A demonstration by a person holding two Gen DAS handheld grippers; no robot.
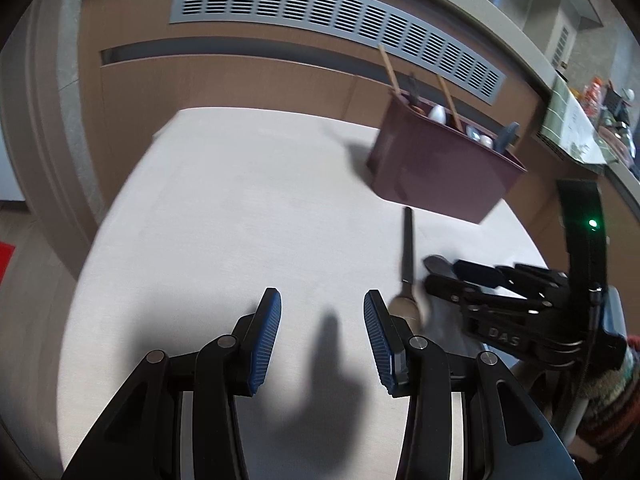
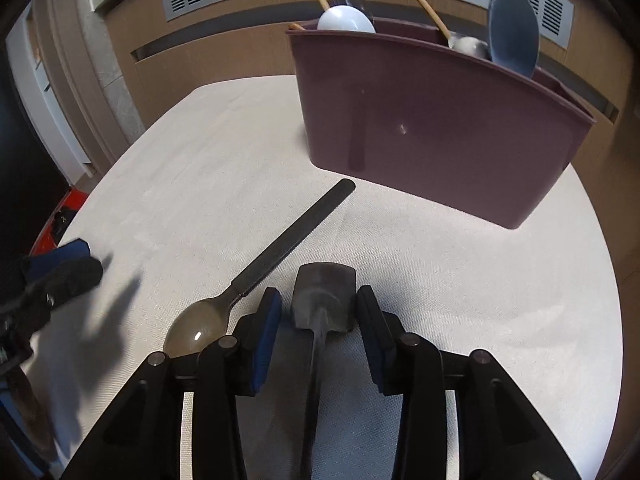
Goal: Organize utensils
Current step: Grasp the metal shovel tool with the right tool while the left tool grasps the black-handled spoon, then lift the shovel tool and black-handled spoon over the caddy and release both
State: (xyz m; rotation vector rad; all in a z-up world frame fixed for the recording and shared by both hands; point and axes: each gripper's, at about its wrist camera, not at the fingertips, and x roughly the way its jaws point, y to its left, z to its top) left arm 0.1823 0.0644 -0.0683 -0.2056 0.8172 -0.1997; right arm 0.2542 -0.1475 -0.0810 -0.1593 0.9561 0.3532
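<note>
— We're over a pale woven tablecloth [image 2: 200,152], brown panelling and a slotted grey vent [image 1: 320,20] behind. Our left gripper [image 1: 322,336] gapes wide, nothing between its ribbed blue pads.

— Just left of our right gripper [image 2: 318,320], a black-handled spoon [image 2: 256,272] lies flat. Jaws spread around a dark flat spatula [image 2: 324,296], pads apart from it. Ahead, the maroon plastic caddy [image 2: 440,120] holds utensils.

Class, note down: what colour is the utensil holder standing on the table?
Dark maroon, a purplish brown. The utensil holder shows best in the right wrist view.
</note>
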